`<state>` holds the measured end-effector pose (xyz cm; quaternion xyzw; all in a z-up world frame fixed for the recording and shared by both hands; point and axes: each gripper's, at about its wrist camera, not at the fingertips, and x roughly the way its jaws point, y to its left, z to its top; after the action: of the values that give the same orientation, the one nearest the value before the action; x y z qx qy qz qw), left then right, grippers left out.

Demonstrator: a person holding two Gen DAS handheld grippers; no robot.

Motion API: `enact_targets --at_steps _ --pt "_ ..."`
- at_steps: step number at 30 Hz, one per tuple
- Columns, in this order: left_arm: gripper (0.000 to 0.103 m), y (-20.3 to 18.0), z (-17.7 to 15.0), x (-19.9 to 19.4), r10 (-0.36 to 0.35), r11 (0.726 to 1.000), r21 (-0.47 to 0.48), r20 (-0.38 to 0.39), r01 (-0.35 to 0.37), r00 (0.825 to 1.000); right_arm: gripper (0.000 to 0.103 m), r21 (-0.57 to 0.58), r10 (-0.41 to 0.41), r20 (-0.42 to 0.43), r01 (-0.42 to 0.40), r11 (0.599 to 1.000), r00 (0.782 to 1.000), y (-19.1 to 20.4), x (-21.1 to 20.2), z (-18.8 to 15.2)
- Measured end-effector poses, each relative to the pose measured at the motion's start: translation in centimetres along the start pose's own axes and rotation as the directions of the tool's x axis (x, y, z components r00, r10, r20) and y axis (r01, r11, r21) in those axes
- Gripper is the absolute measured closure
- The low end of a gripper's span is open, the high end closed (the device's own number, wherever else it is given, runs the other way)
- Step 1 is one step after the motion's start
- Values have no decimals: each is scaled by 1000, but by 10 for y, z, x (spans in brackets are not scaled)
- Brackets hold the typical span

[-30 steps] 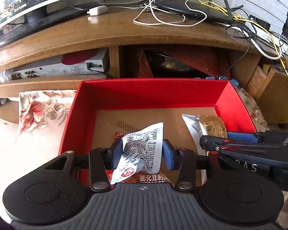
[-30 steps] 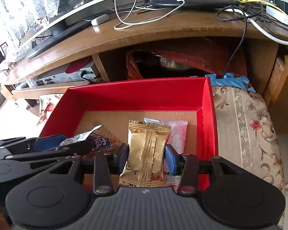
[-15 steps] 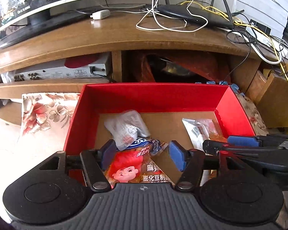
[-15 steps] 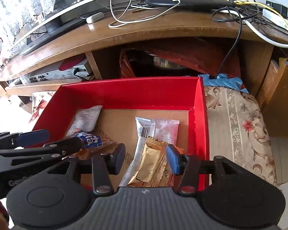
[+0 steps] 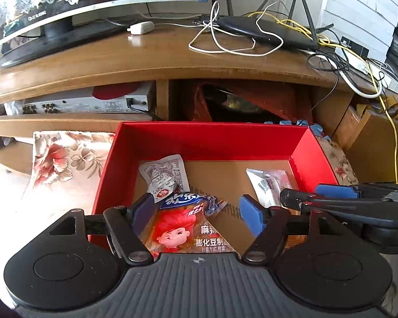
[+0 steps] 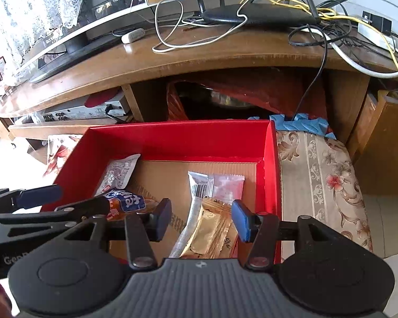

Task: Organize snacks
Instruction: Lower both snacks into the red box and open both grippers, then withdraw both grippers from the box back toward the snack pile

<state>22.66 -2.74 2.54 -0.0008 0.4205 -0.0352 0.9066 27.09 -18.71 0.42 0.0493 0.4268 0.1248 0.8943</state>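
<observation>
A red box (image 5: 212, 137) with a cardboard floor lies below both grippers. My left gripper (image 5: 196, 213) hangs over its near left part, jaws opening, pads touching nothing. Under it lies an orange cartoon snack bag (image 5: 183, 228), and a crumpled white packet (image 5: 164, 176) rests beyond that. My right gripper (image 6: 201, 218) hovers over the near right part of the box (image 6: 177, 140), jaws also opening. A gold packet (image 6: 212, 233) lies loose on the floor between its pads, beside a silver-white packet (image 6: 199, 193) and a clear pink one (image 6: 229, 188).
A wooden TV stand (image 5: 146, 61) with a monitor, a black router (image 5: 262, 30) and tangled cables rises behind the box. A silver device (image 5: 87, 103) sits on its shelf. Floral cloth (image 6: 318, 175) flanks the box, and a wooden crate (image 5: 379, 143) stands at right.
The left gripper let go of the white packet, which now lies in the box's back left. The right gripper released the gold packet onto the box floor. Both jaws have widened.
</observation>
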Motion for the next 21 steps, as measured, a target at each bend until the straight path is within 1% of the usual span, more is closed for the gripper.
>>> enact_targets --at_steps 12,21 --pt "24 7 -9 -21 -21 1000 -21 14 21 1000 50 -12 19 12 -19 1000 1000 10 -18 -7" --pt "22 9 -15 -30 -34 999 -25 19 35 999 47 -9 24 9 -24 1000 1000 10 -27 -15"
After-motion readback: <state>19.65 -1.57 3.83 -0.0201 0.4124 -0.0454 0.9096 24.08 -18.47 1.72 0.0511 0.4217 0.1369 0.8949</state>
